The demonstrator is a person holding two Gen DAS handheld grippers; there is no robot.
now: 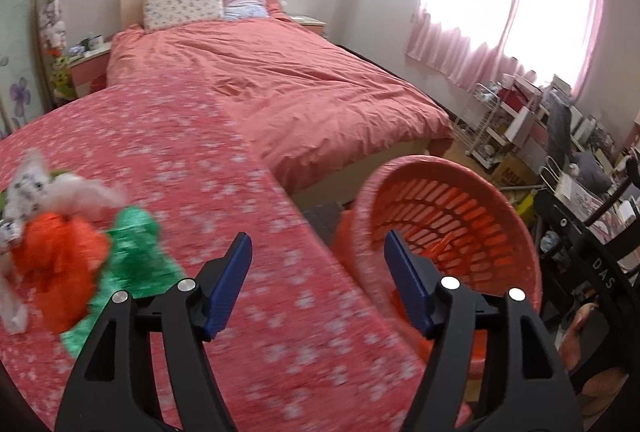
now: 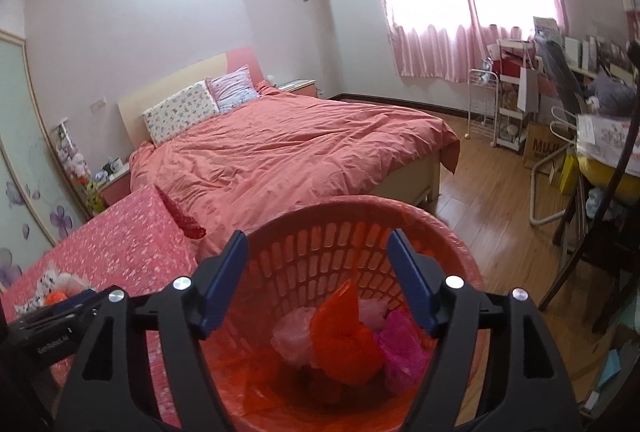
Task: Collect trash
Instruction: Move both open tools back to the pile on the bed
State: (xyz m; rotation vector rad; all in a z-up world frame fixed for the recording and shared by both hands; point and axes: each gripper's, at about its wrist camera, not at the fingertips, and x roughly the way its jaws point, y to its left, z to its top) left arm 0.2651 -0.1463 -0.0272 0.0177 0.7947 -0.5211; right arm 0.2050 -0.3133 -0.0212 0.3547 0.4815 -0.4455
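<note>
**Both tools open and empty, one over the worktop, one over the basket**

Left tool [image 1: 318, 252] stands with its blue pads wide apart and nothing between them, above the worktop [image 1: 168, 136] covered in a pink flowered cloth. To its left on that cloth lies a small heap of trash: an orange plastic bag [image 1: 60, 268], a green plastic bag [image 1: 136, 248] touching it on the right, and a crumpled white piece [image 1: 44, 188] just beyond them. All of it is blurred, so finer detail cannot be told. To the right of the left tool, off the worktop's edge, sits the orange slatted basket [image 1: 460, 200], its mouth tilted toward the camera in this view.

Right tool [image 2: 316, 252] is also wide open and holds nothing; it hangs directly over the basket's mouth. Inside the basket lie an orange bag [image 2: 344, 336], a magenta bag [image 2: 404, 348] on its right and a pale pink bag [image 2: 292, 336] on its left, all touching.

Beyond both stands a bed [image 2: 280, 152] with a salmon cover, and at far right a window with pink curtains [image 2: 436, 48].
</note>
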